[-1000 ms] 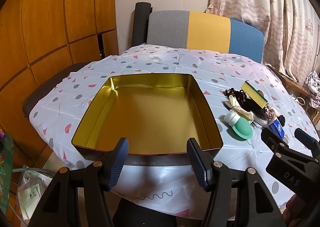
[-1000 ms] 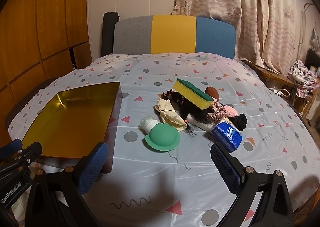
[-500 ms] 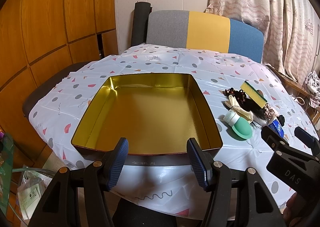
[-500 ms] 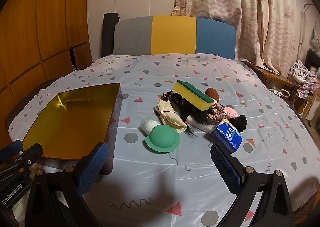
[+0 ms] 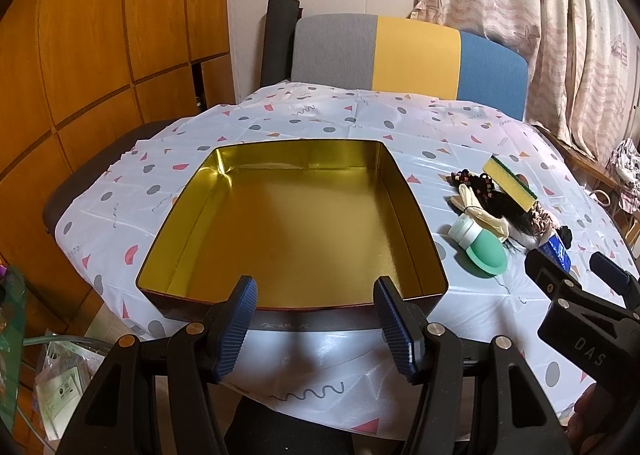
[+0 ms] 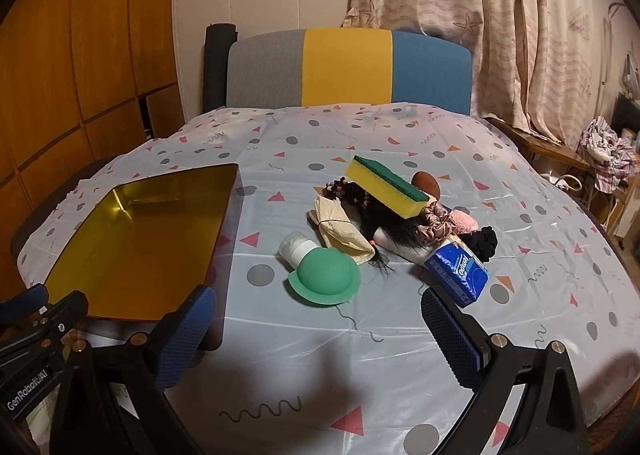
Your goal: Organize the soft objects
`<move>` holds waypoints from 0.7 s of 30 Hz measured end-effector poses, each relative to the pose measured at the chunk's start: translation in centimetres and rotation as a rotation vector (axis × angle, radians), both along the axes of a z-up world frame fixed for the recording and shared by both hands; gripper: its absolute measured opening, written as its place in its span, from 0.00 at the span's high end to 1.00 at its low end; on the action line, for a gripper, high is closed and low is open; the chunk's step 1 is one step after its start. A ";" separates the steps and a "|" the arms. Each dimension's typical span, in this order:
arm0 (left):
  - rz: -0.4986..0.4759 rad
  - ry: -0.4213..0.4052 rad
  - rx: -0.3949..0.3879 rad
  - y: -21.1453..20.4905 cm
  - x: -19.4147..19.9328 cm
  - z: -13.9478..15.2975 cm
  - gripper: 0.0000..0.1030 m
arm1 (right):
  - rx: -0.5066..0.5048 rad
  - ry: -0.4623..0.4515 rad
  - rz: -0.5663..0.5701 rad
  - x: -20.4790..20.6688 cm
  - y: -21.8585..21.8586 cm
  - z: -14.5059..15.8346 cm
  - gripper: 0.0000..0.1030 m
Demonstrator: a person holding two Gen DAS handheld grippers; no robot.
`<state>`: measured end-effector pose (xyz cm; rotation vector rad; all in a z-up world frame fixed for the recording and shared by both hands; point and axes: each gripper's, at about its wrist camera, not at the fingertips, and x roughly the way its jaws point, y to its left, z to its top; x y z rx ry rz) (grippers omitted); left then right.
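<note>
A gold-lined tin box (image 5: 224, 191) (image 6: 224, 191) lies empty on the patterned tablecloth. To its right is a pile of soft things: a yellow and green sponge (image 6: 386, 187) (image 5: 509, 183), a black wig with beads (image 6: 376, 215), a cream cloth (image 6: 344, 233), scrunchies (image 6: 434, 225), a blue tissue pack (image 6: 456, 274) and a green silicone bottle (image 6: 324, 275) (image 5: 480, 249). My left gripper (image 5: 314, 309) stands open at the box's near wall, holding nothing. My right gripper (image 6: 318, 321) is open just short of the green bottle, also with nothing in it.
The tablecloth (image 6: 400, 335) covers a round table. Behind it stands a chair (image 6: 348, 67) in grey, yellow and blue. Wooden panels (image 5: 100, 35) line the left wall, curtains (image 6: 480, 15) hang at the right. Crumpled clothes (image 6: 608, 151) lie on a side shelf.
</note>
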<state>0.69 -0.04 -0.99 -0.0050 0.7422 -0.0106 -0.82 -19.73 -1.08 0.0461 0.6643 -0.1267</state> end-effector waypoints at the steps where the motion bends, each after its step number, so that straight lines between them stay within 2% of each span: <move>1: -0.004 0.001 0.004 -0.1 0.1 0.0 0.40 | 0.001 0.002 0.000 0.1 -0.1 0.0 0.00; 6: -0.053 0.008 -0.003 -0.7 0.3 -0.3 0.40 | 0.024 0.010 0.006 0.6 -1.1 -0.1 0.00; 9: -0.140 0.027 -0.077 -0.9 0.6 -0.4 0.40 | 0.057 0.012 0.010 1.1 -2.5 0.0 0.00; 11: -0.196 0.033 -0.129 -1.3 0.7 -0.5 0.34 | 0.072 0.010 0.001 1.4 -3.6 0.3 0.00; 13: -0.243 0.051 -0.152 -2.0 1.1 -0.3 0.32 | 0.083 0.010 -0.014 1.7 -4.9 0.6 0.00; 18: -0.305 0.098 -0.172 -4.6 2.9 0.2 0.32 | 0.152 0.012 -0.058 2.6 -10.6 1.8 0.00; 21: -0.377 0.113 -0.158 -6.7 4.1 0.6 0.32 | 0.212 0.023 -0.121 3.3 -15.7 2.5 0.00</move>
